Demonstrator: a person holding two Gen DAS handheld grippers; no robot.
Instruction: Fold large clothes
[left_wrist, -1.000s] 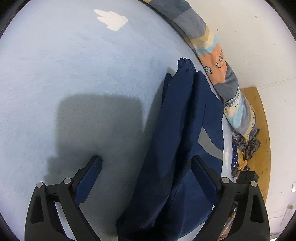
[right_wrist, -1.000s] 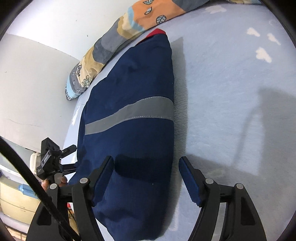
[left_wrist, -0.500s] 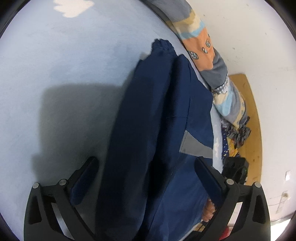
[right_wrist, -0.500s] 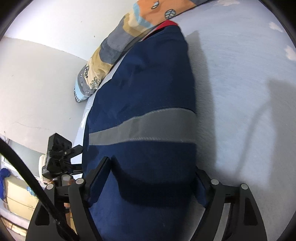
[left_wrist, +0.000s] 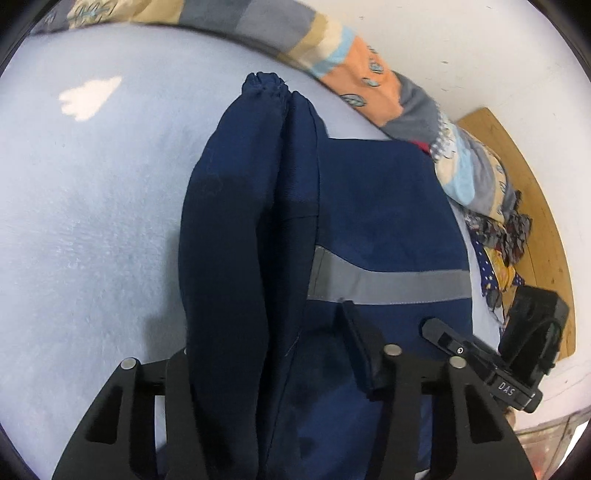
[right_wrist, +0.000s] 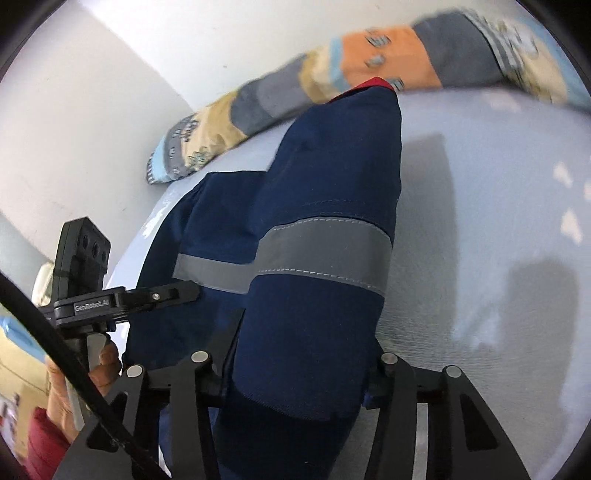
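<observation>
since a second ago both grippers have closed in on the navy jacket (left_wrist: 388, 221), which earlier lay apart between wide jaws

left wrist view: the left gripper (left_wrist: 269, 343) clamps a folded sleeve, lifted off the pale blue bed sheet (left_wrist: 92, 221); a patchwork quilt (left_wrist: 351, 66) lies behind

right wrist view: the right gripper (right_wrist: 303, 354) pinches the jacket's edge below its grey reflective band (right_wrist: 321, 251); the other gripper shows at left

We see navy jacket (left_wrist: 369, 206) with grey reflective stripe (right_wrist: 321, 251), folded lengthwise on pale blue bedsheet (left_wrist: 92, 221), sleeves laid on top.
</observation>
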